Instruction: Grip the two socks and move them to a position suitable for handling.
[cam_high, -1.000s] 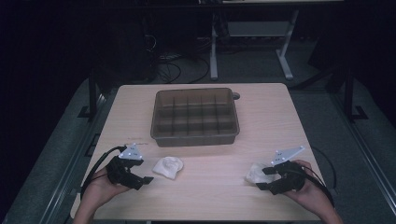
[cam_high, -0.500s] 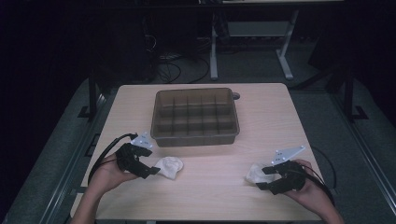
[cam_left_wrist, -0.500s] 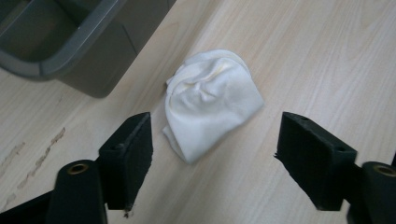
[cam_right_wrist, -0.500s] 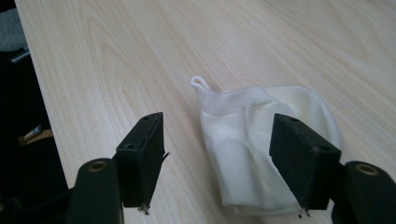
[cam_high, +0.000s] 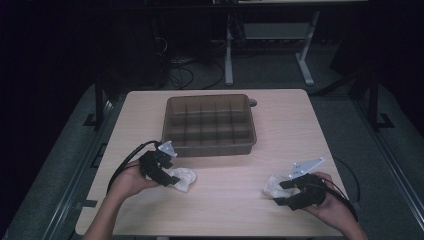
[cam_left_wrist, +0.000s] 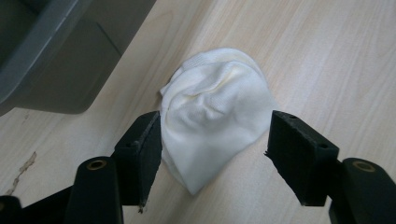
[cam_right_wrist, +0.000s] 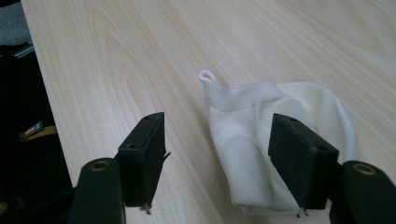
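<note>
While most of the surroundings are lost in darkness, the lit scene is listed below from largest to smallest.

Table (cam_high: 280, 130): pale wood, seen in the middle of the high view; its near edge is cut off at the bottom of the frame, and bare wood is left between the two socks and to the right of the tray.

Tray (cam_high: 209, 126): a brown, divided tray in the upper middle of the high view; what lies in its compartments cannot be made out. Its grey corner (cam_left_wrist: 56, 60) is cut off at the upper left of the left gripper view.

Left gripper (cam_high: 167, 176): held at lower left of the high view, just below the tray's near wall. Its jaws have just been closing and are set to either side of the left sock; one pad (cam_left_wrist: 140, 154) touches the cloth, the other stands clear, so nothing is pinched.

Right gripper (cam_high: 277, 192): held at lower right, near the table's near edge. Its jaws are spread; one pad (cam_right_wrist: 299, 154) hides part of the right sock.

Left sock (cam_left_wrist: 215, 116): white, crumpled, lying on the wood beside the tray.

Right sock (cam_right_wrist: 261, 126): white, flat on the wood, its cuff toward the upper part of the right gripper view, its lower end cut off behind the jaw.
</note>
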